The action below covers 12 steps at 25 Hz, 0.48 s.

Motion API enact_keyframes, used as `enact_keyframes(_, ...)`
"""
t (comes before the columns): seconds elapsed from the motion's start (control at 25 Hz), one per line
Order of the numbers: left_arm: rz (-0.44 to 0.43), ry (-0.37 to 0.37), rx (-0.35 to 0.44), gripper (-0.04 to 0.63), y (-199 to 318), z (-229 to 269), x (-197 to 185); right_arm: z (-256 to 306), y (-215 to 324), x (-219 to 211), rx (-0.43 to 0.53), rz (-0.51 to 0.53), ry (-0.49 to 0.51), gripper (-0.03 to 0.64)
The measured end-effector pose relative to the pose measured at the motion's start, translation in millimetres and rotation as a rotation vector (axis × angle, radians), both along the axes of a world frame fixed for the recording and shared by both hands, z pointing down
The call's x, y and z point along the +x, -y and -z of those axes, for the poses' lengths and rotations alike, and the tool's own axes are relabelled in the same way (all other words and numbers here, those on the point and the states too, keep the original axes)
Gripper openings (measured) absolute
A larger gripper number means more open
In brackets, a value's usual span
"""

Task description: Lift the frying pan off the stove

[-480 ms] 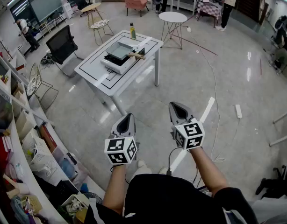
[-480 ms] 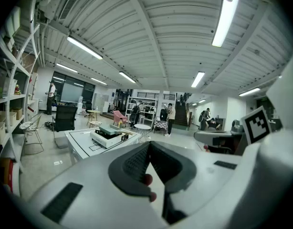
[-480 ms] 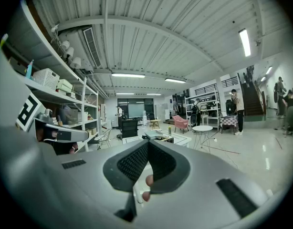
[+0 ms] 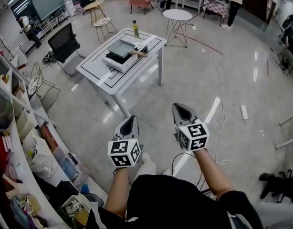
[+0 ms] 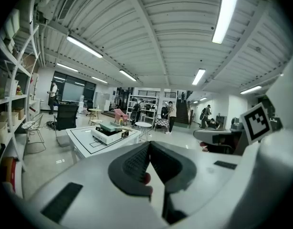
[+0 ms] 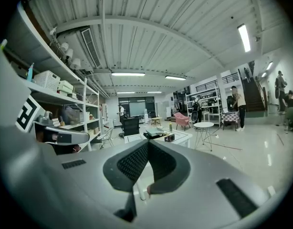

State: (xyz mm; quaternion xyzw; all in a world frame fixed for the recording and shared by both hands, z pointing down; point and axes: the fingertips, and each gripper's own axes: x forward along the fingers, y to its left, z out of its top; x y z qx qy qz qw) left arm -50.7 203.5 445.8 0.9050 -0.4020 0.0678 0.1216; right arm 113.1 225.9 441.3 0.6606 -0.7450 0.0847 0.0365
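Observation:
A grey square frying pan [image 4: 121,47] with a wooden handle [image 4: 138,53] rests on a white portable stove [image 4: 121,60] on a white table [image 4: 96,72], far ahead of me. The pan [image 5: 108,127] and stove appear small in the left gripper view, and the stove [image 6: 158,135] is tiny in the right gripper view. My left gripper [image 4: 130,120] and right gripper [image 4: 181,109] are held side by side over the floor, well short of the table. Both have their jaws shut with nothing between them.
A bottle [image 4: 135,30] stands at the table's far edge. A black office chair [image 4: 64,44] sits left of the table, a round white side table [image 4: 177,16] behind it. Shelving [image 4: 22,142] full of items runs along my left. A cable and power strip [image 4: 244,112] lie on the floor at right.
The table and stove sit slightly higher in the head view than before. Both grippers keep the same pose relative to me.

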Motion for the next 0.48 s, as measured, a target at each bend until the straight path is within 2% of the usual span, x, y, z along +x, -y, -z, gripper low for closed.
enact_keyframes(0.48, 0.015, -0.014, -0.001, 0.011, 51, -1, 3, -9, 50, 6, -0.029, 0.008, 0.009, -0.003)
